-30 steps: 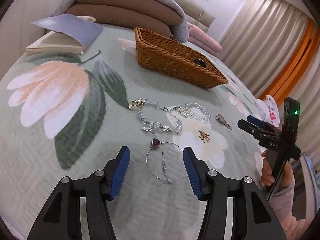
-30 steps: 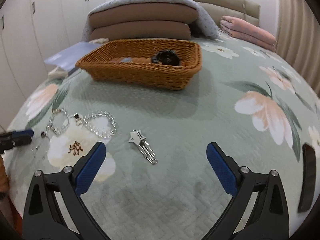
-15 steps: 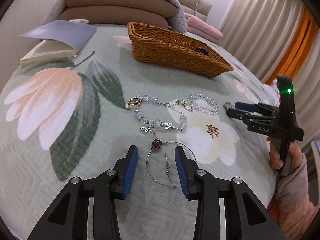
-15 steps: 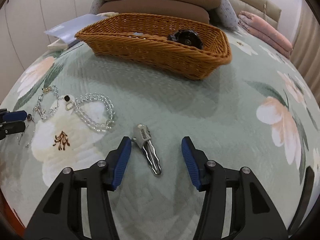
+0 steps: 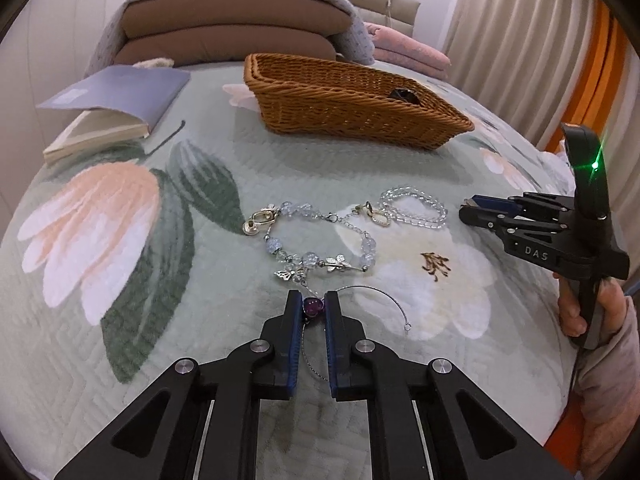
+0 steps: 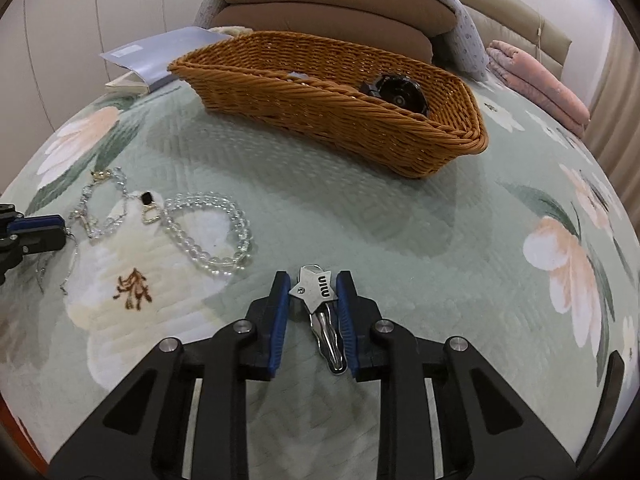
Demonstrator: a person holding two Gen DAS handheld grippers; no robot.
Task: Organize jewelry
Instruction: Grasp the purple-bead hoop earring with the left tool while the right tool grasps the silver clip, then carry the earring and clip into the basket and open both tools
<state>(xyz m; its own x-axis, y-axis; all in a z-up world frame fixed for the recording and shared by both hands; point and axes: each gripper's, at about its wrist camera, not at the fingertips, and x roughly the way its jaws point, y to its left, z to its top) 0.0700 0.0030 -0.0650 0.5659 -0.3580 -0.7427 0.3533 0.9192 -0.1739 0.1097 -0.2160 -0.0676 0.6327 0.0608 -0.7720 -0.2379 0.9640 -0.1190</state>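
My left gripper (image 5: 313,304) is shut on the purple stone of a thin wire hoop earring (image 5: 313,307) lying on the bed cover. Just beyond it lie a beaded charm bracelet (image 5: 312,240) and a clear bead bracelet (image 5: 414,210). My right gripper (image 6: 313,286) is shut on a silver star hair clip (image 6: 316,292) that rests on the cover; it also shows at the right of the left wrist view (image 5: 480,210). The clear bead bracelet (image 6: 208,232) and charm bracelet (image 6: 100,204) lie to its left. A wicker basket (image 6: 304,96) stands behind, holding a black round object (image 6: 394,92).
An open book (image 5: 112,104) lies at the back left of the bed. Stacked brown pillows (image 5: 224,36) and folded pink blankets (image 5: 408,54) sit at the headboard. Curtains (image 5: 532,40) hang at the right. The bed's edge falls away at the front and right.
Both grippers moved forward and closed: the left onto the purple stone earring, the right onto the star hair clip.
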